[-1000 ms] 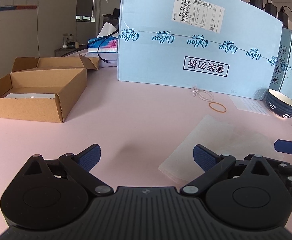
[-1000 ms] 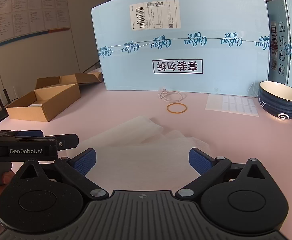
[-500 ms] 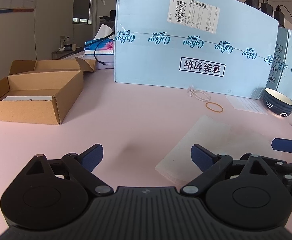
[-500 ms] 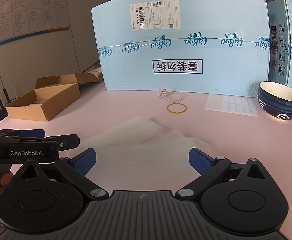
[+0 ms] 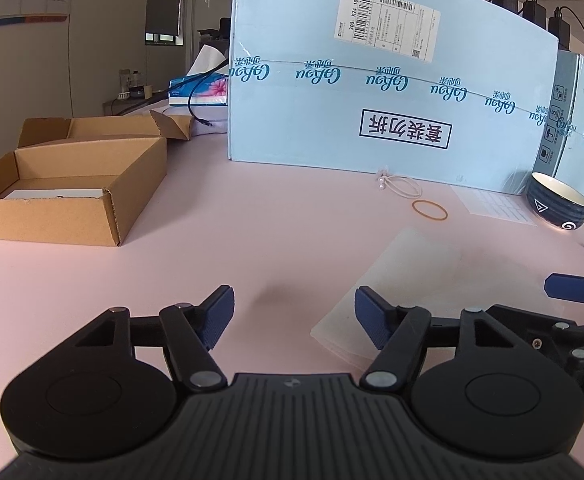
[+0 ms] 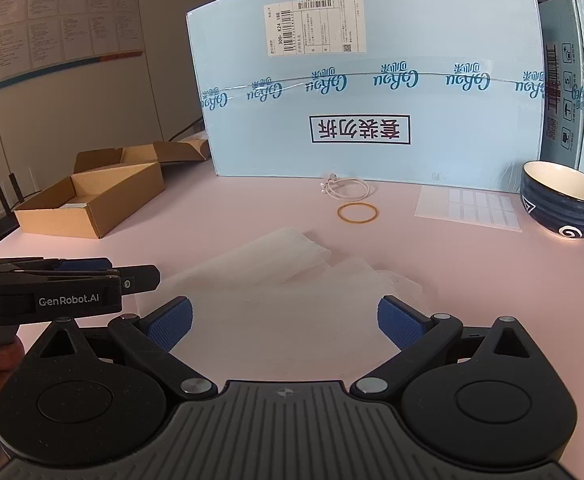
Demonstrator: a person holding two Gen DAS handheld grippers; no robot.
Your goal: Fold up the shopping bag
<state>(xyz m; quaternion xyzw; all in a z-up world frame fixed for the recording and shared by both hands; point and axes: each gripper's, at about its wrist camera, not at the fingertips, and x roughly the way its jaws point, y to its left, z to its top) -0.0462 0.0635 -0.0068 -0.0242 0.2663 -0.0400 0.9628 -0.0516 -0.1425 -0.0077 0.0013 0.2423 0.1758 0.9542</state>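
1. Slippage is the main risk, in my judgement: the shopping bag (image 6: 275, 280) is thin, translucent film lying flat on the smooth pink table (image 5: 251, 216), so a pinch at its edge could slide the whole sheet instead of lifting 1 layer.
2. Layers could also go wrong. In the right wrist view the far end of the bag shows overlapping, slightly rumpled plies, and a grasp there might catch only 1 ply and leave the fold skewed.
3. Clutter sits beyond the bag: a rubber band (image 6: 357, 213), a white cord (image 6: 346, 189), a sticker sheet (image 6: 468, 208) and a blue bowl (image 6: 566, 204). A wide sweep of film could drag the band or cord along.
4. Collision between the tools is possible, since the 2 grippers work just beside each other over the same near edge.
5. Left gripper (image 5: 294, 318): its jaws are spread wide and hold nothing; the right-hand pad (image 5: 368, 320) hangs over the bag's near corner, though I cannot tell whether it touches.
6. Right gripper (image 6: 284, 322): its jaws are likewise spread wide and empty, with the bag lying between and ahead of the pads; contact cannot be judged.
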